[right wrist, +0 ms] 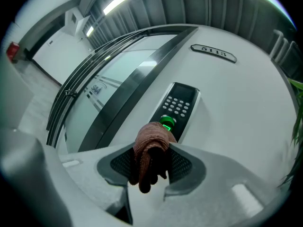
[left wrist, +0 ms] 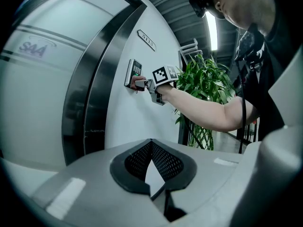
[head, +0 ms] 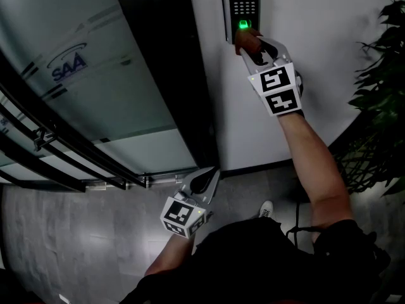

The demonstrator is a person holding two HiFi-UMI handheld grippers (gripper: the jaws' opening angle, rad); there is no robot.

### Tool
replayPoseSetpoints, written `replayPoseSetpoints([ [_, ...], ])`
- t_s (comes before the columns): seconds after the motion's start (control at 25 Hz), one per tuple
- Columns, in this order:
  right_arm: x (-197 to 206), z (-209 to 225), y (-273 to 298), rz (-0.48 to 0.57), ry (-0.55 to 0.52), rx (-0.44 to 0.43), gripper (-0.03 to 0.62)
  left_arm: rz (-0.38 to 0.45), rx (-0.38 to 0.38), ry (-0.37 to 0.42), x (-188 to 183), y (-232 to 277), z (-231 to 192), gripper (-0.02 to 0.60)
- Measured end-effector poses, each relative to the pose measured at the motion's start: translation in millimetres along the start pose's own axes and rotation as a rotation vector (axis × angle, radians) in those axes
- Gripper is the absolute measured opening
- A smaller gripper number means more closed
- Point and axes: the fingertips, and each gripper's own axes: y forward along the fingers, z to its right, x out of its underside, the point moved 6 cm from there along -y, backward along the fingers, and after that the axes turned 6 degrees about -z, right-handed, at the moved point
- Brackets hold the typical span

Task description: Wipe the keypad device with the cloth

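A black keypad device (head: 243, 5) with white buttons and a glowing green sensor is fixed to the white wall (head: 316, 30). My right gripper (head: 248, 43) is raised to its lower end, shut on a folded brown cloth (head: 245, 40). In the right gripper view the cloth (right wrist: 150, 150) bulges out between the jaws just below the green sensor of the keypad device (right wrist: 176, 111). My left gripper (head: 209, 179) hangs low near the floor, shut and empty. The left gripper view shows the keypad device (left wrist: 134, 73) far off, with the cloth (left wrist: 139, 83) against it.
A frosted glass door (head: 82, 75) with a dark frame stands left of the keypad. A leafy green plant (head: 380, 94) fills the right side. The floor (head: 76, 246) below is grey stone, and a white shoe (head: 266, 208) shows there.
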Motion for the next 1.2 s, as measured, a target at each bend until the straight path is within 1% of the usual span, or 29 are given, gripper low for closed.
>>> replayPoseSetpoints([
  [0.6,26.4,-18.7,2.1,-0.054,0.007,-0.041,0.147,0.004,0.000,-0.005,-1.2,-1.1,-2.0,0.015],
  [0.84,35.6,-22.4,3.0,-0.085,0.022,-0.061,0.147,0.006,0.005,-0.002,-1.3,-1.1,0.9,0.015],
  [1.0,46.1,-23.5,6.1,-0.120,0.053,-0.081,0.147,0.009,0.006,-0.004,-1.6,-1.1,2.1,0.015],
  [1.2,46.2,-22.8,4.4,-0.116,0.062,-0.082,0.147,0.009,0.001,-0.004,-2.0,-1.8,0.4,0.015],
])
